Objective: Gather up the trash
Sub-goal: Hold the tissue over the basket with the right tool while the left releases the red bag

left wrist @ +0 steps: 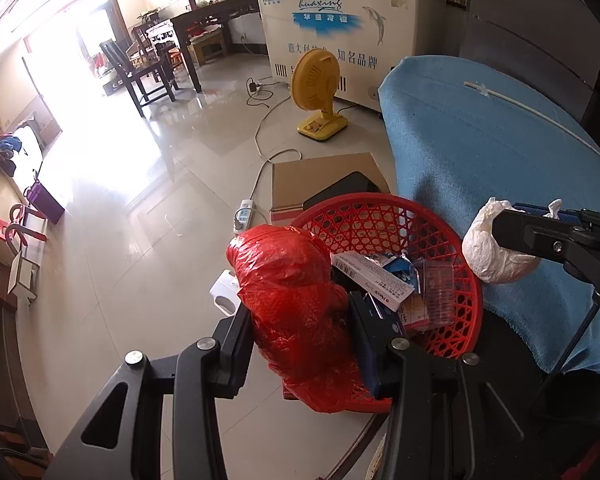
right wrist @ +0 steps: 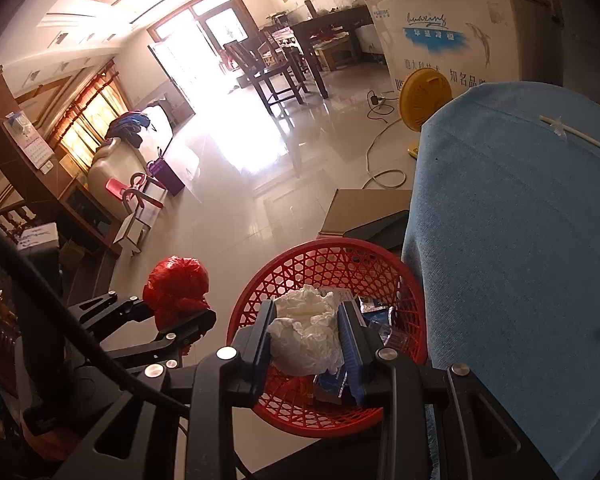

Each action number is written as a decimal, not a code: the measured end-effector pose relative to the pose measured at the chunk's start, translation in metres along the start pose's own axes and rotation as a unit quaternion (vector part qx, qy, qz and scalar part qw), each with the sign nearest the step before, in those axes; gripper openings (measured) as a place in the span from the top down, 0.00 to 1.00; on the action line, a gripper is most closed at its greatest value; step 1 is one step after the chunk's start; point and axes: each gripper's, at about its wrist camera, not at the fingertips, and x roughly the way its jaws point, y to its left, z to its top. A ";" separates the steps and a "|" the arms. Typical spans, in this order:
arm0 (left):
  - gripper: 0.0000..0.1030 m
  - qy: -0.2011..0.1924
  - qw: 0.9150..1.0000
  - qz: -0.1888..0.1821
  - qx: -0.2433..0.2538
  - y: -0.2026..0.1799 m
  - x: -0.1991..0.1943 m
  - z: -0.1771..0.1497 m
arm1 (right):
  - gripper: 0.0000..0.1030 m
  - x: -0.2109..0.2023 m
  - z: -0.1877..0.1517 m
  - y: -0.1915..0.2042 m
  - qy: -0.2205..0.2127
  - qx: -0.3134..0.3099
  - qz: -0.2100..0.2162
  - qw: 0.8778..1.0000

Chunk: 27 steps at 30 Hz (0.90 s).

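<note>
Over a glossy tiled floor (left wrist: 140, 200), left gripper (left wrist: 300, 312) clamps a crinkled red bag (left wrist: 292, 280), right gripper (right wrist: 306, 336) apparently crumpled white tissue (right wrist: 304, 332).

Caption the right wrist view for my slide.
Right claw holds crumpled white tissue over the red basket.
</note>
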 end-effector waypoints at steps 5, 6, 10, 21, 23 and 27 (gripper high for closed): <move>0.55 0.006 1.000 -0.002 0.000 0.000 0.003 0.000 | 0.67 0.004 -0.001 0.000 0.004 -0.004 -0.001 1.000; 0.55 0.007 1.000 -0.003 0.000 0.001 0.004 0.000 | 0.67 0.005 0.000 0.000 0.005 -0.005 -0.001 1.000; 0.55 0.010 1.000 -0.003 -0.001 0.001 0.006 0.000 | 0.67 0.009 -0.003 0.002 0.009 -0.006 -0.002 1.000; 0.55 0.015 1.000 -0.003 -0.004 0.004 0.010 -0.001 | 0.67 0.018 -0.005 0.005 0.021 -0.010 -0.004 1.000; 0.55 0.016 1.000 -0.003 -0.004 0.004 0.011 -0.002 | 0.67 0.018 -0.006 0.005 0.022 -0.010 -0.004 1.000; 0.55 0.018 1.000 -0.002 -0.004 0.004 0.013 -0.002 | 0.67 0.019 -0.006 0.003 0.025 -0.009 -0.004 1.000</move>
